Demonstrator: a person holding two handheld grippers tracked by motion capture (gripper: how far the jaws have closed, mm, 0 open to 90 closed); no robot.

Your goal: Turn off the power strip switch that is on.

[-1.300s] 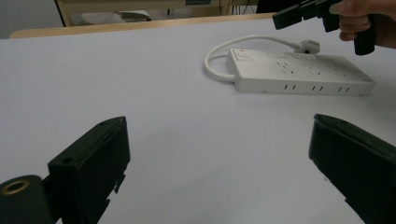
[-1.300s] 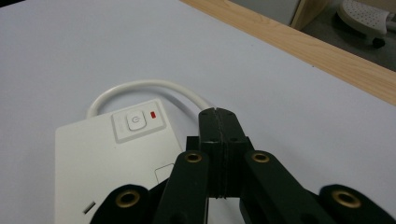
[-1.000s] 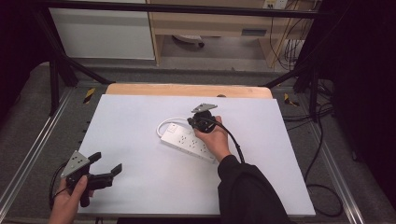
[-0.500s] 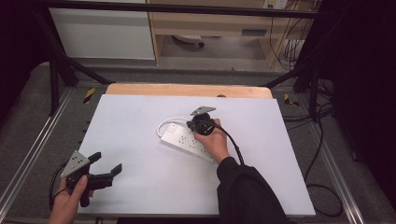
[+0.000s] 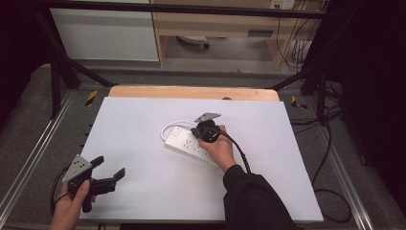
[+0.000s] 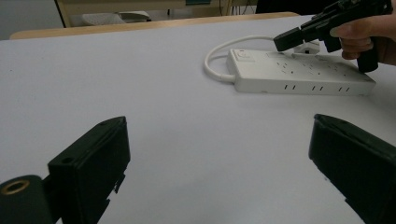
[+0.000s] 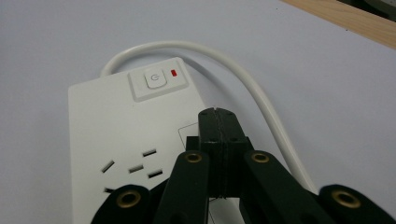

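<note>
White power strip with looped cord, lying mid-table. Right gripper: jaws pressed together, tips above the strip's socket face. Left gripper: jaws spread wide, near the table's front-left corner, holding nothing.

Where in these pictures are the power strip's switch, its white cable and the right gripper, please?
power switch (image 7: 155,79): right gripper view, on the button's face.
white cable (image 7: 261,100): right gripper view, on the curved run beside the strip.
right gripper (image 7: 219,125): right gripper view, at the closed tips.
</note>
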